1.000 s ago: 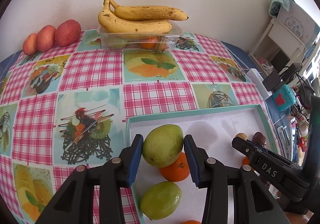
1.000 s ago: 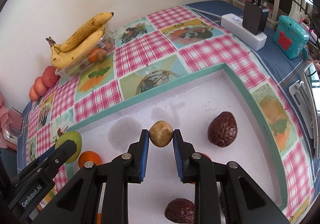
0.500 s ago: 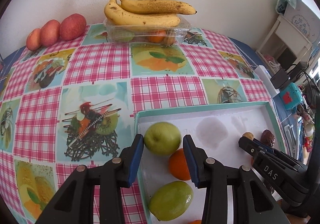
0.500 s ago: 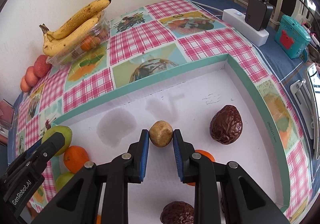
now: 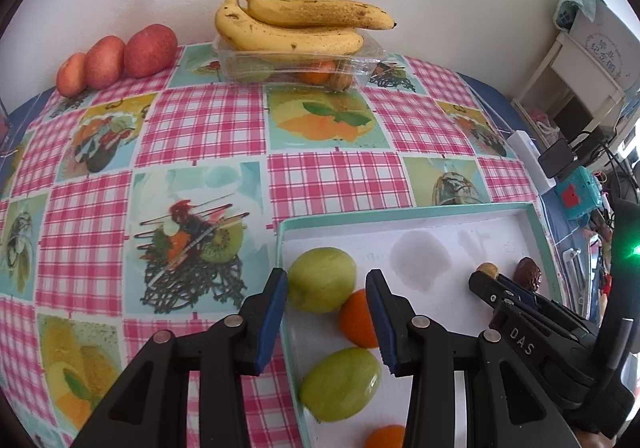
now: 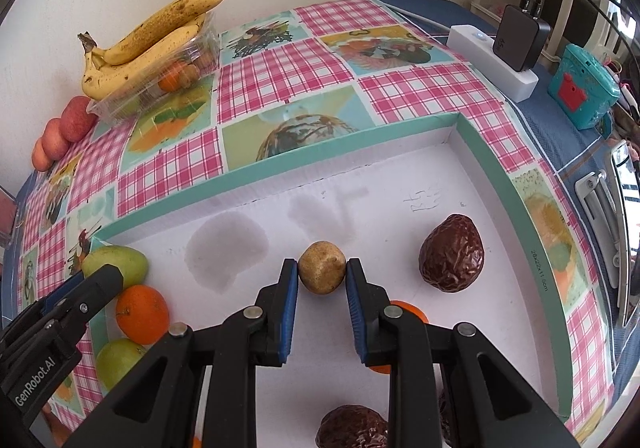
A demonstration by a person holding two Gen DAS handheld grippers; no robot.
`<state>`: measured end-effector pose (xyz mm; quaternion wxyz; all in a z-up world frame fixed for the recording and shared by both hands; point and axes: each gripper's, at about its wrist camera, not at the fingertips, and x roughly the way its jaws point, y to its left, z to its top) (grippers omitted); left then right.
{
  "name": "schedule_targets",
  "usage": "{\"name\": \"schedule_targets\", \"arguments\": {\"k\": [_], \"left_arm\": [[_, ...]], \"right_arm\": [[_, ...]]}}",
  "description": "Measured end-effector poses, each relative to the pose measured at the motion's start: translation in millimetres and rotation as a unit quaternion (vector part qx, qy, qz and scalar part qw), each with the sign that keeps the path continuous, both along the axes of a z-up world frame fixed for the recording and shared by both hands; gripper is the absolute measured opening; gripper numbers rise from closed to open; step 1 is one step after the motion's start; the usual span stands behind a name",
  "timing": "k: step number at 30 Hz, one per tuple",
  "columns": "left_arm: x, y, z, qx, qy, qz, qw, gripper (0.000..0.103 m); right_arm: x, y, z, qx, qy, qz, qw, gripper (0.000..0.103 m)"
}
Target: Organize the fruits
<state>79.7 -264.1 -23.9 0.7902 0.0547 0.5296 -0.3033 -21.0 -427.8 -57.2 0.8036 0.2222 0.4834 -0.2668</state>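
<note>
A teal-rimmed white tray (image 5: 400,211) (image 6: 496,164) lies on the checked tablecloth. My left gripper (image 5: 326,298) is open above the tray's left corner. A green fruit (image 5: 322,280) lies in the tray between and beyond its fingers, free of them, beside an orange (image 5: 356,318) and a second green fruit (image 5: 340,384). My right gripper (image 6: 322,280) is shut on a small brown fruit (image 6: 322,267) over the tray's middle. A wrinkled dark fruit (image 6: 452,252) lies to its right, and another (image 6: 352,428) lies below.
Bananas (image 5: 292,24) rest on a clear plastic box (image 5: 296,66) of fruit at the back wall. Three red apples (image 5: 116,58) sit at the back left. A white power strip (image 6: 492,60) and a teal toy (image 6: 582,88) lie at the right edge.
My left gripper has let go of the green fruit, which now lies in the tray's left corner, and has drawn back. My right gripper still holds the small brown fruit.
</note>
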Motion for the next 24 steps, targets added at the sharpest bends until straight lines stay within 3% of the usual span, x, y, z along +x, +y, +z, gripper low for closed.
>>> {"name": "schedule_targets", "arguments": {"k": [7, 8, 9, 12, 14, 15, 19, 24], "left_arm": [[-3.1, 15.2, 18.1, 0.001, 0.000, 0.015, 0.9999, 0.045], [-2.9, 19.5, 19.7, 0.003, 0.000, 0.021, 0.9998, 0.048], [-2.6, 25.6, 21.1, 0.005, 0.000, 0.031, 0.9995, 0.058], [-1.9, 44.0, 20.4, 0.018, -0.011, 0.062, 0.9979, 0.088], [-2.9, 59.0, 17.7, 0.045, -0.027, 0.089, 0.9947, 0.095], [-3.3, 66.3, 16.8, 0.053, -0.031, 0.100, 0.9931, 0.097], [-9.7, 100.2, 21.2, 0.055, -0.047, 0.148, 0.9864, 0.103], [-31.5, 127.9, 25.6, 0.067, -0.050, 0.153, 0.9847, 0.103]], "right_arm": [[0.0, 1.2, 2.9, 0.004, 0.008, -0.002, 1.000, 0.028], [-0.5, 2.0, 4.7, 0.004, 0.009, -0.003, 1.000, 0.034], [-1.2, 3.3, 7.1, 0.003, 0.008, -0.003, 1.000, 0.045], [-2.5, 9.0, 13.0, -0.001, 0.007, -0.001, 1.000, 0.054], [-3.3, 15.0, 16.5, -0.004, 0.007, 0.003, 1.000, 0.060], [-4.0, 19.1, 18.8, -0.005, 0.007, 0.005, 1.000, 0.067], [-8.4, 34.9, 28.5, -0.016, 0.003, 0.011, 1.000, 0.078], [-15.9, 65.1, 34.6, -0.026, -0.007, 0.032, 0.999, 0.088]]}}
